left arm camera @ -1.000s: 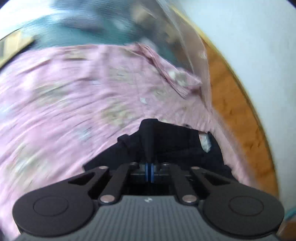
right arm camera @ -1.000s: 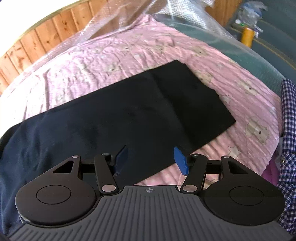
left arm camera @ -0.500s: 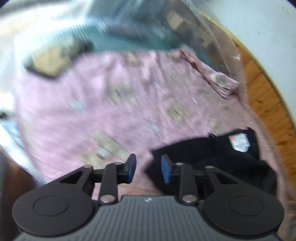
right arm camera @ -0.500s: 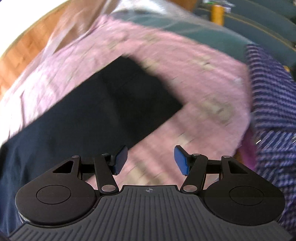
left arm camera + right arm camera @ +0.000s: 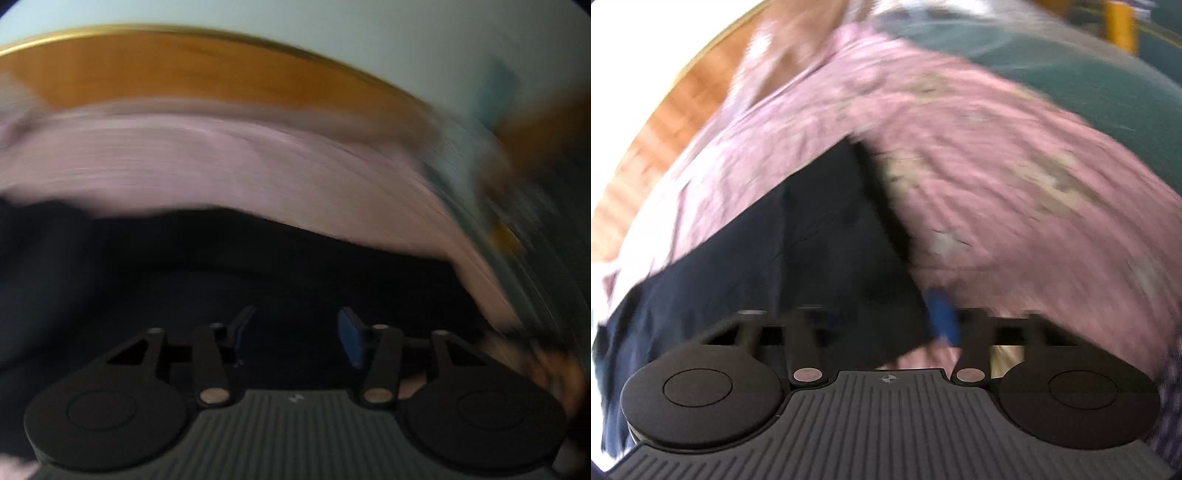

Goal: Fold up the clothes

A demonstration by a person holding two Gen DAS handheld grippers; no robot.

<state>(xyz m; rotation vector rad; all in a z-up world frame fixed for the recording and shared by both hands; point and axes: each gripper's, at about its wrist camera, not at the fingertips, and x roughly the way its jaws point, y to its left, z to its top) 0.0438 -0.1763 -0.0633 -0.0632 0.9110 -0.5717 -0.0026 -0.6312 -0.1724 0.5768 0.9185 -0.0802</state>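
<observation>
The dark navy garment (image 5: 798, 251) lies flat on the pink bed sheet (image 5: 1015, 192), already brought into a long rectangle with straight edges, so the fold looks partly done; at least one more fold along its length seems left. The right gripper (image 5: 882, 325) hangs over the garment's near right corner with its jaws spread, holding nothing. The left gripper (image 5: 295, 332) is also spread wide and empty, just above the dark cloth (image 5: 258, 266). Both views are blurred.
</observation>
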